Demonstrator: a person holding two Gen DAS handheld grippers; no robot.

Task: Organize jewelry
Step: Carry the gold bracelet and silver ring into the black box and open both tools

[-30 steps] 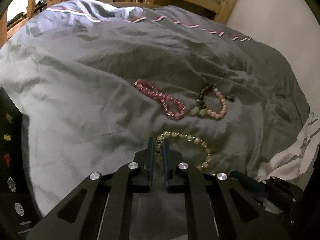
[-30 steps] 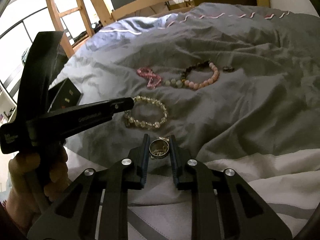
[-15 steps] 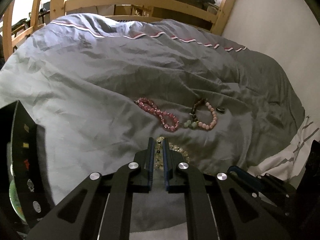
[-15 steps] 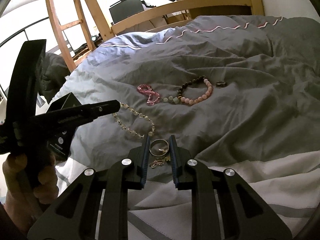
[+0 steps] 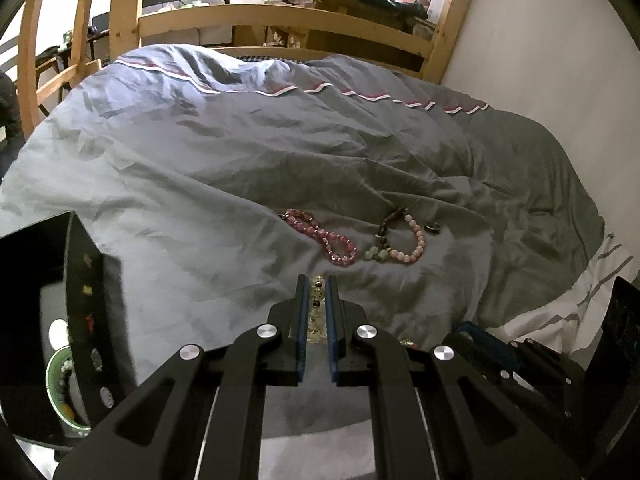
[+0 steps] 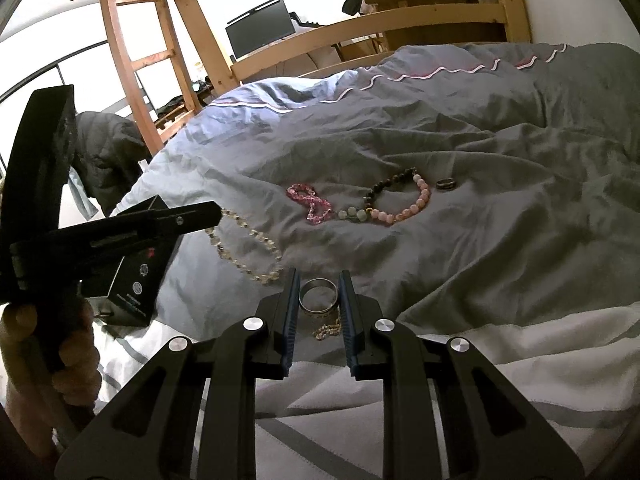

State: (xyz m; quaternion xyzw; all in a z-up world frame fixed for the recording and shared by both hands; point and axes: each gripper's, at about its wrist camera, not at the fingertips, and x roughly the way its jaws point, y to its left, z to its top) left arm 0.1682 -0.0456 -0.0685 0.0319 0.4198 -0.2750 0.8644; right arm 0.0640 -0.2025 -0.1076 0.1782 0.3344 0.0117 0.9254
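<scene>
While my left gripper [image 5: 316, 294] is clenched on the clear bead bracelet [image 6: 244, 246], the loop dangles limp off the duvet [image 6: 480, 160], so it'll swing; light, slippery beads w/ elastic, best held across 1-2 beads. R gripper [image 6: 319, 294] grasps the metal bangle [image 6: 318, 295], stiff and smooth, pinched across its rim. Black box [image 5: 76, 320] sits to the left, prob. the drop spot.

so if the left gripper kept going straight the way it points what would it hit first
Likely the grey duvet just ahead of the left gripper, which is shut on the clear bead bracelet. Further along that line lies the pink bead bracelet; depth is unclear.
</scene>
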